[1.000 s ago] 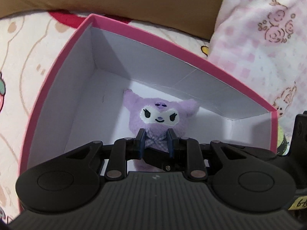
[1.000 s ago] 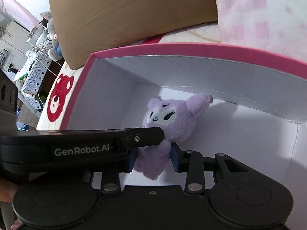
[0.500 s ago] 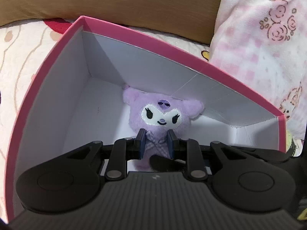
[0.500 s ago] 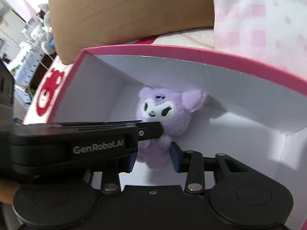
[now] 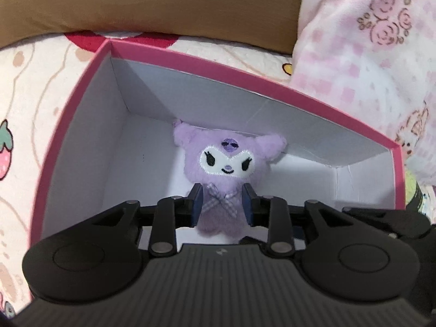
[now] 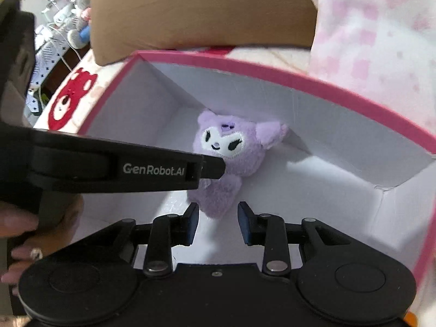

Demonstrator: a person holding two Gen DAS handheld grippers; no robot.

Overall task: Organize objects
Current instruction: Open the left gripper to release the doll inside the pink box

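A purple plush doll (image 5: 226,158) with a white face sits inside a pink box (image 5: 218,66) with white walls, its back close to the far wall. My left gripper (image 5: 221,207) straddles the doll's body. Its jaws are opening, and the blue pads stand beside the body without squeezing it. In the right wrist view the doll (image 6: 231,141) sits in the same box (image 6: 245,65), and a left gripper finger (image 6: 163,169) reaches in from the left to the doll's side. My right gripper (image 6: 218,219) is open, its pads just short of the doll's foot and touching nothing.
The box lies on a printed bed sheet (image 5: 27,95). A brown board (image 5: 150,2) stands behind it and a pink checked blanket (image 5: 368,54) is piled at the right. A yellow-green object (image 5: 411,188) peeks past the box's right wall. A person's hand (image 6: 19,226) holds the left gripper.
The right gripper let go of the doll's lower body and drew back. The left jaws, which were pinching the doll, have widened. The doll now sits on the box floor by the far wall.
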